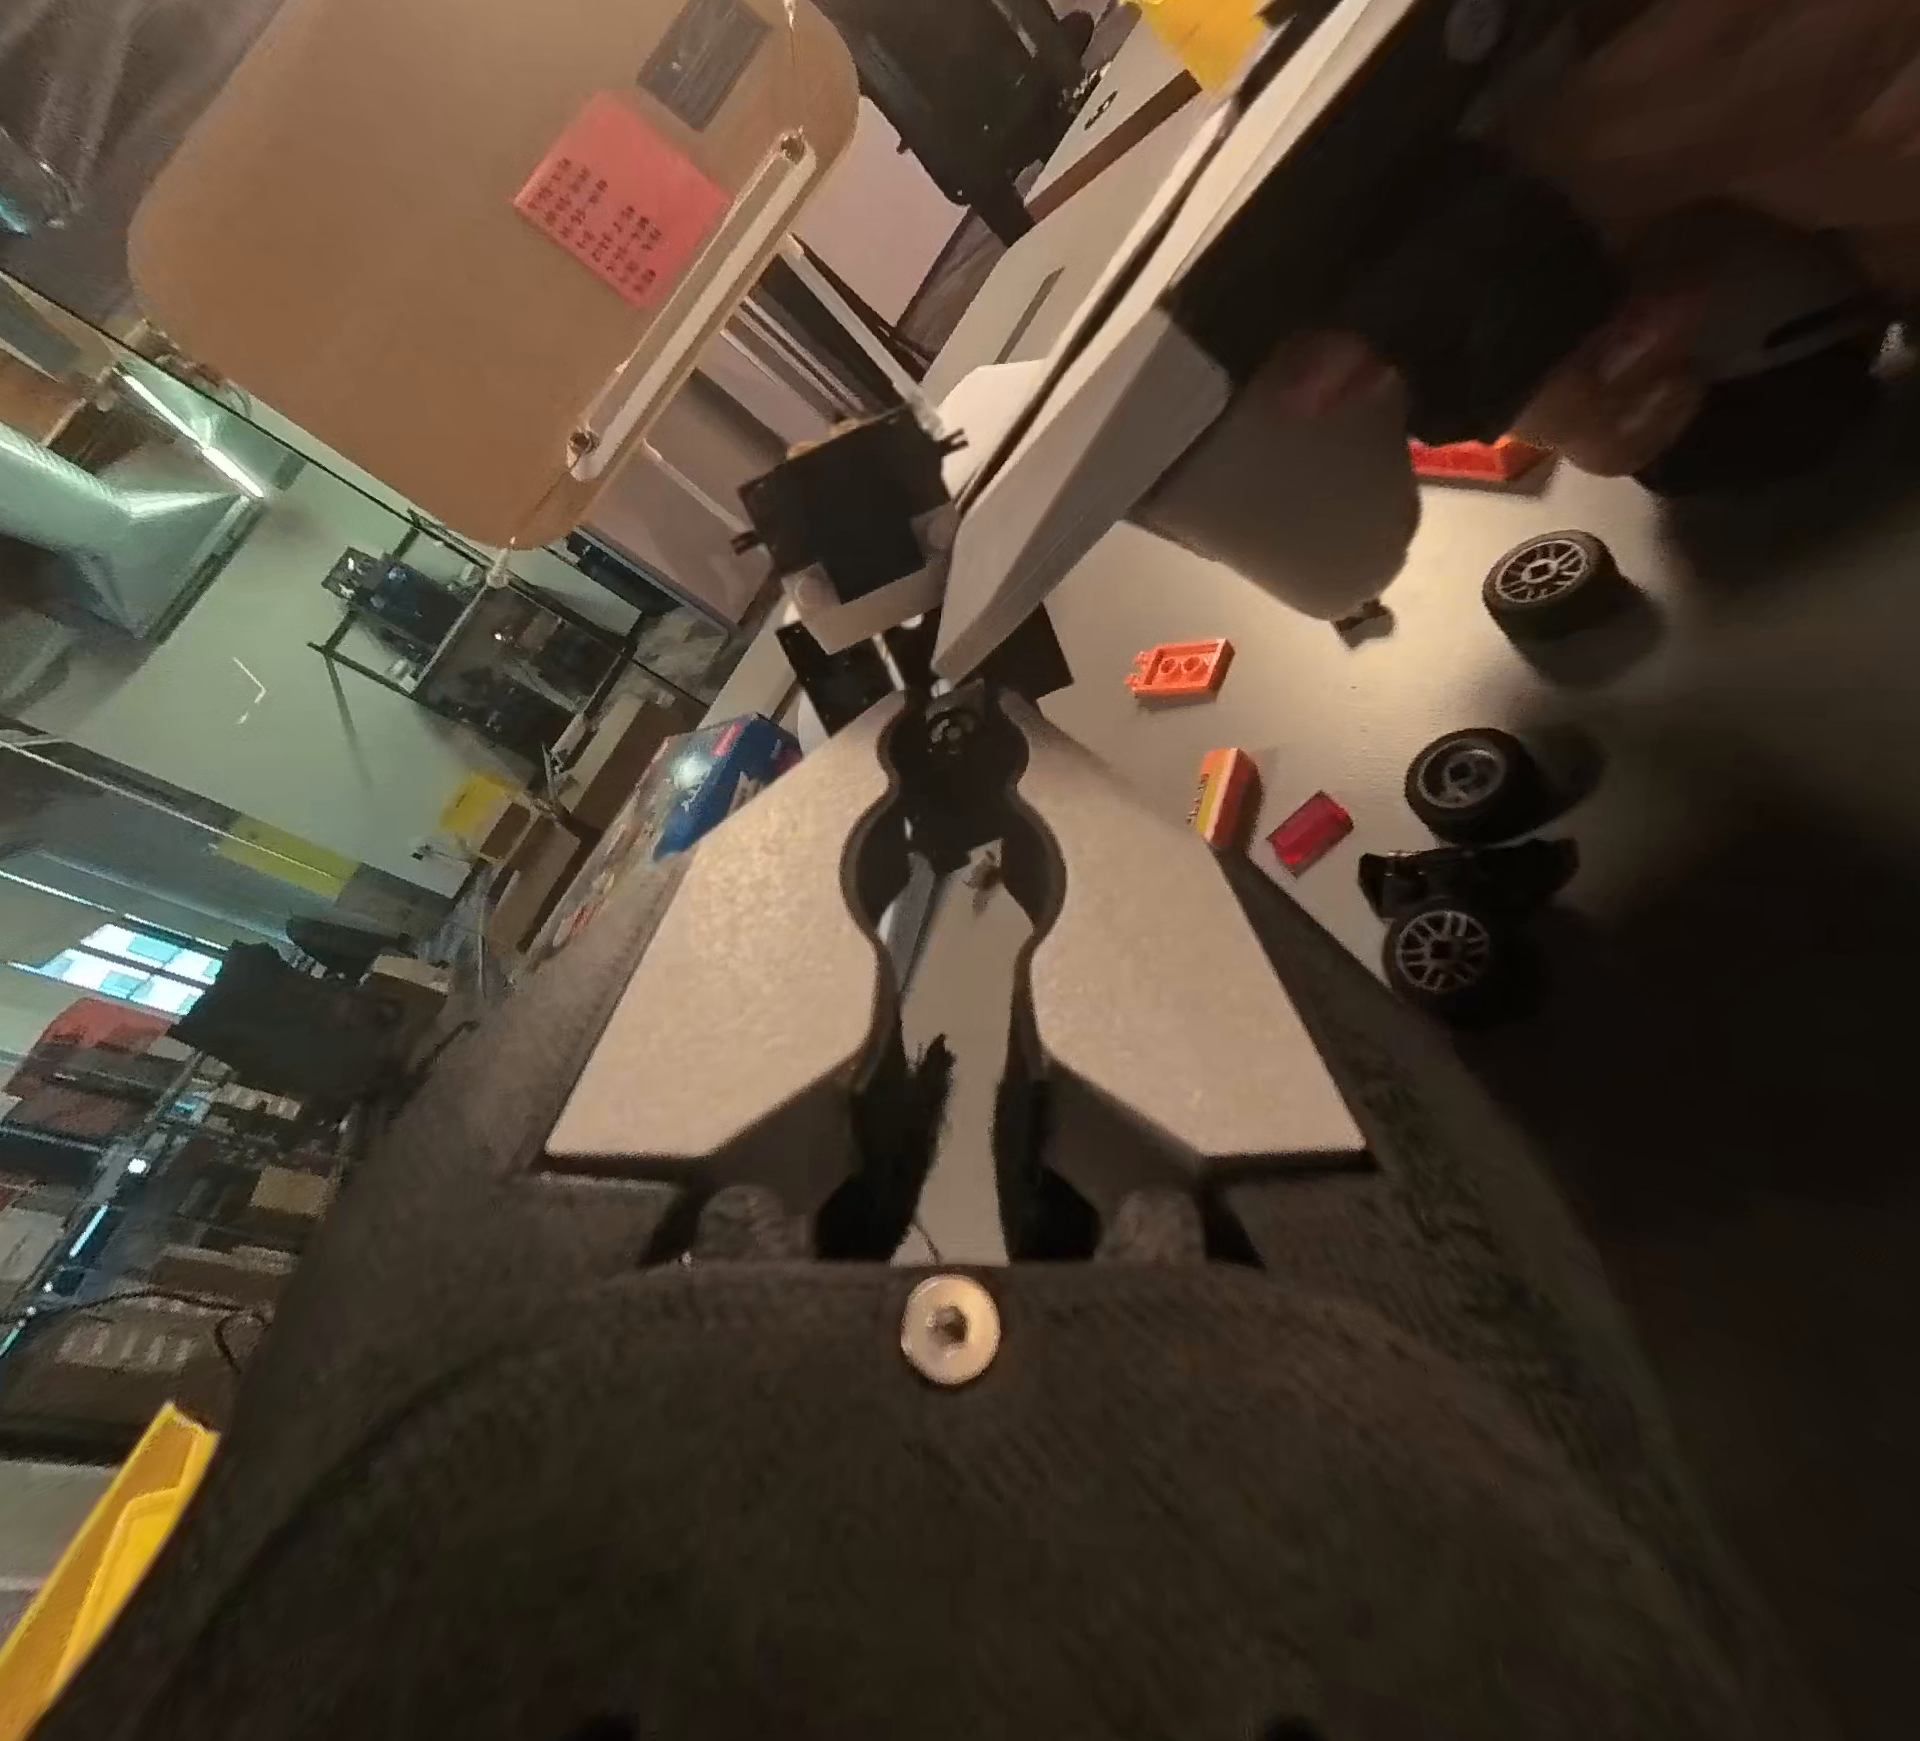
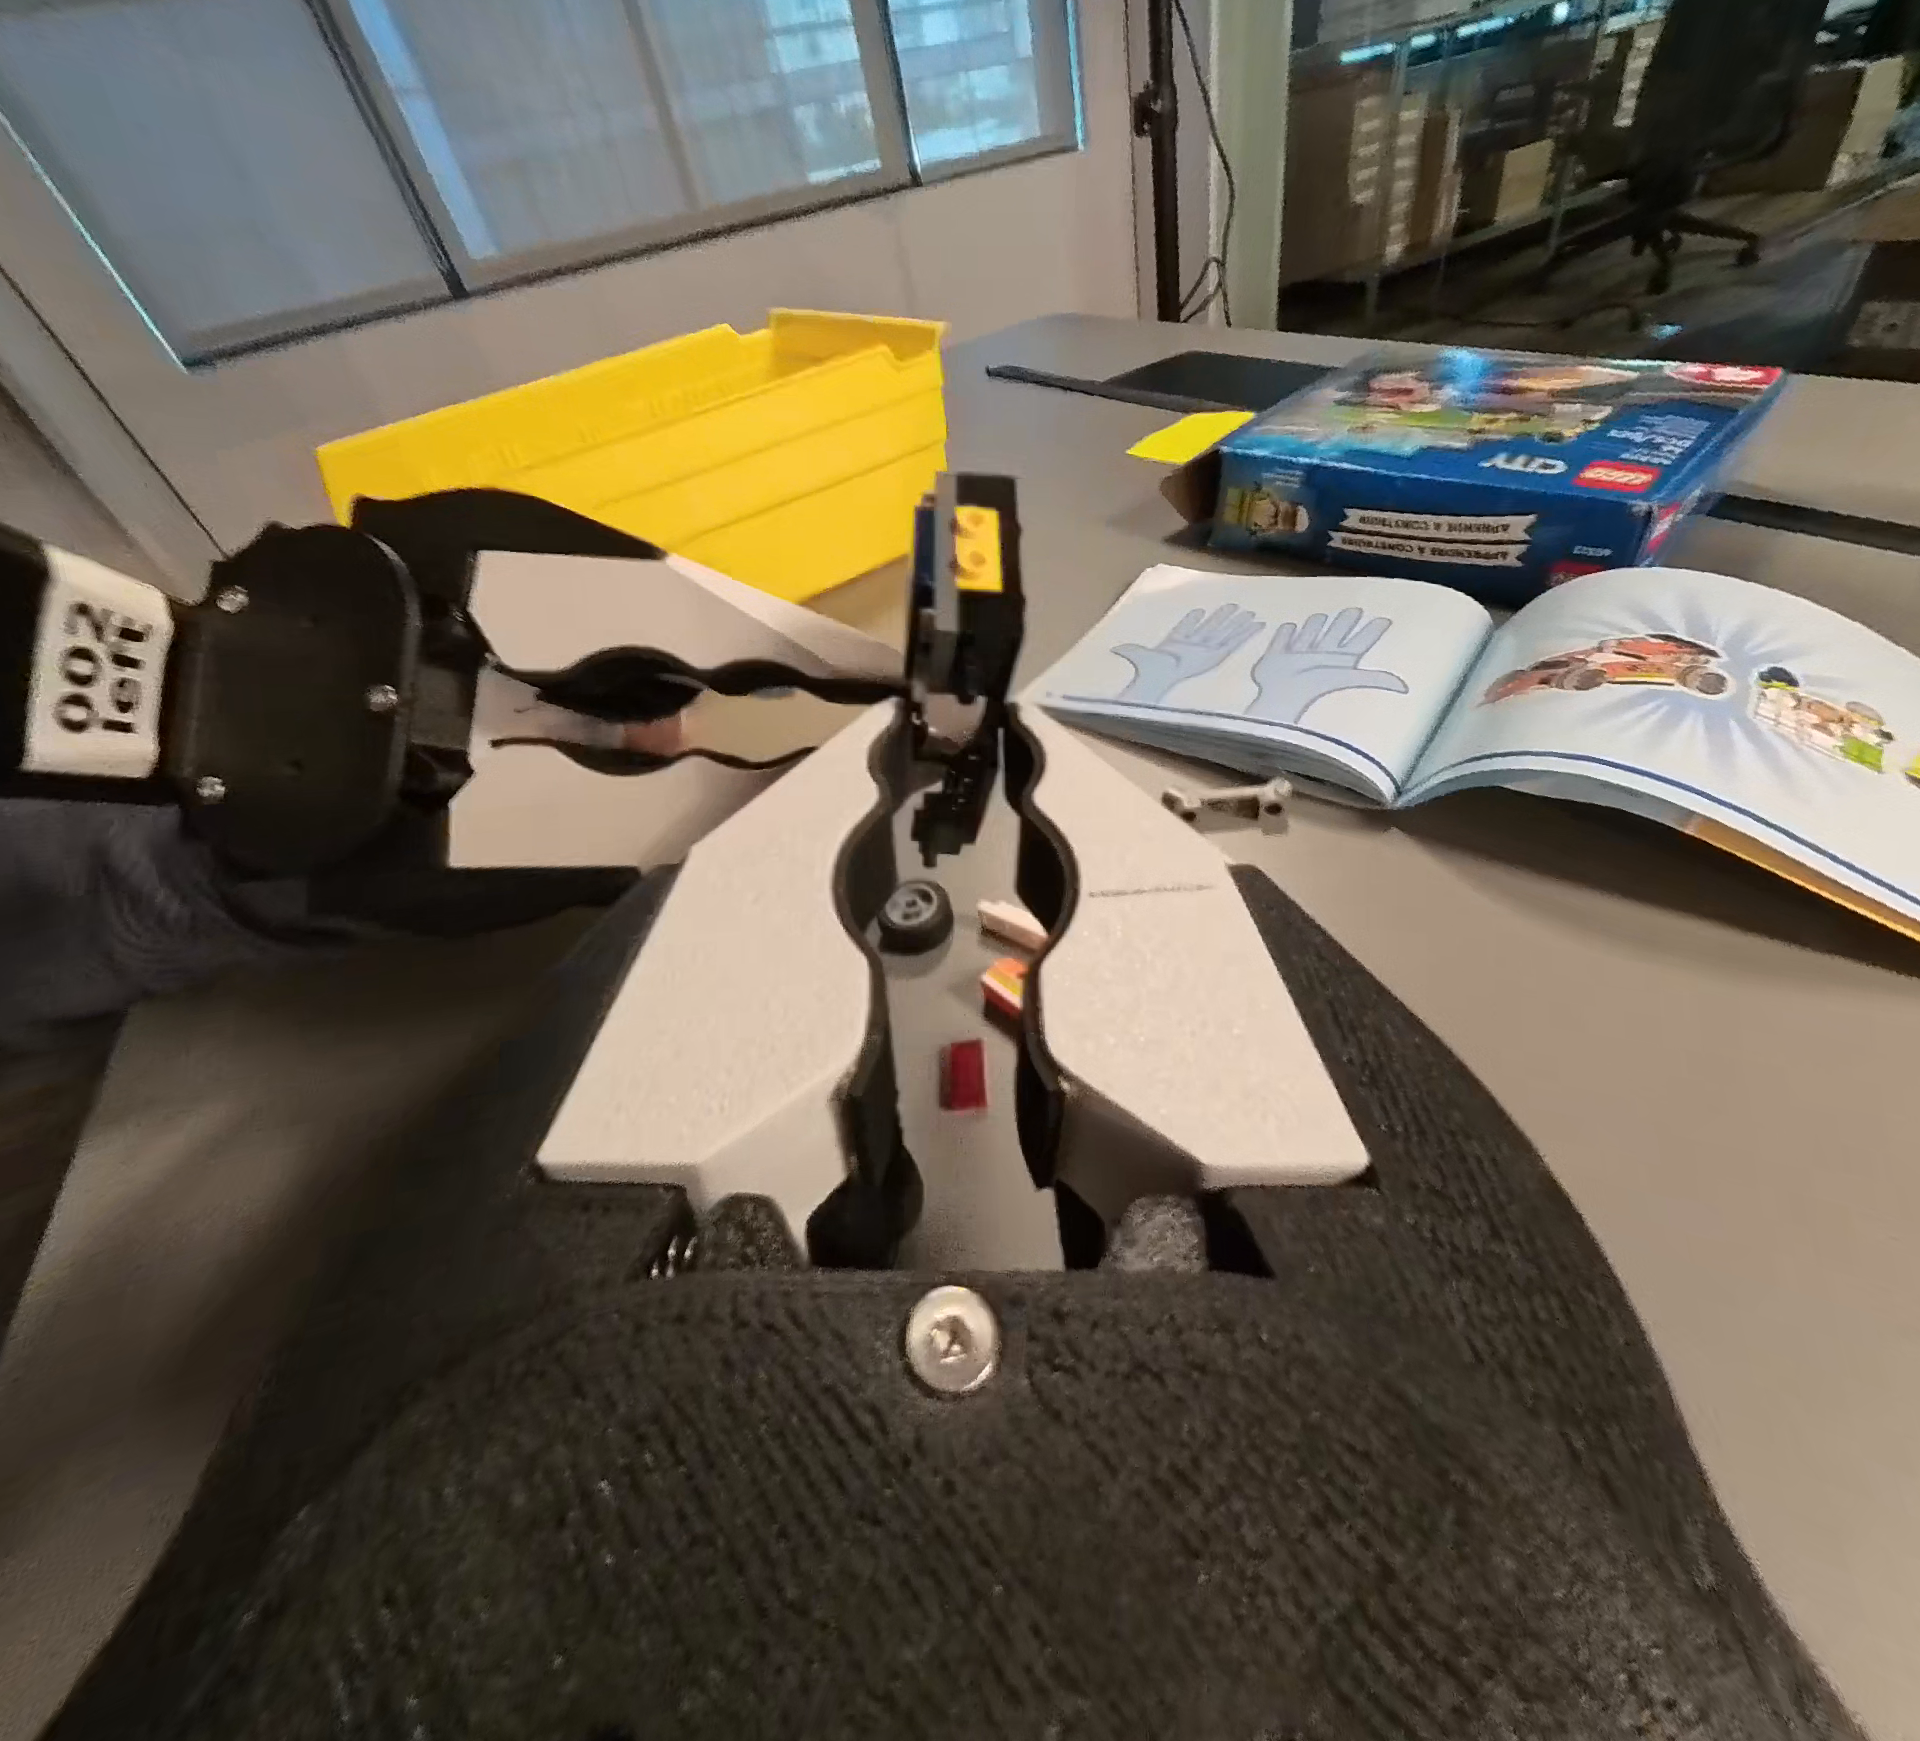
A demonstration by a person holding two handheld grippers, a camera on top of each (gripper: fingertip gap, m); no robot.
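My right gripper (image 2: 954, 720) is shut on the lower end of a black brick assembly (image 2: 966, 590). It holds the assembly upright above the grey table (image 2: 1455, 1016), with a yellow brick at the top. My left gripper (image 2: 883, 689) comes in from the left, and its nearly closed tips pinch the assembly's lower left edge. In the left wrist view my left gripper (image 1: 951, 725) is shut on a black part of the assembly with a round stud. The rest of the assembly (image 1: 831, 528) rises beyond it. The right gripper's white finger (image 1: 1070, 496) reaches in from the upper right.
A yellow bin (image 2: 644, 465) stands behind. A blue box (image 2: 1486, 465) and an open booklet (image 2: 1455, 694) lie to the right, with a grey piece (image 2: 1231, 798) near the booklet. Loose wheels (image 1: 1553, 579) (image 1: 1470, 782), orange plates (image 1: 1184, 668) and a red piece (image 1: 1309, 829) lie on the table. Only a small space, under 4 cm, lies between the two pairs of fingers.
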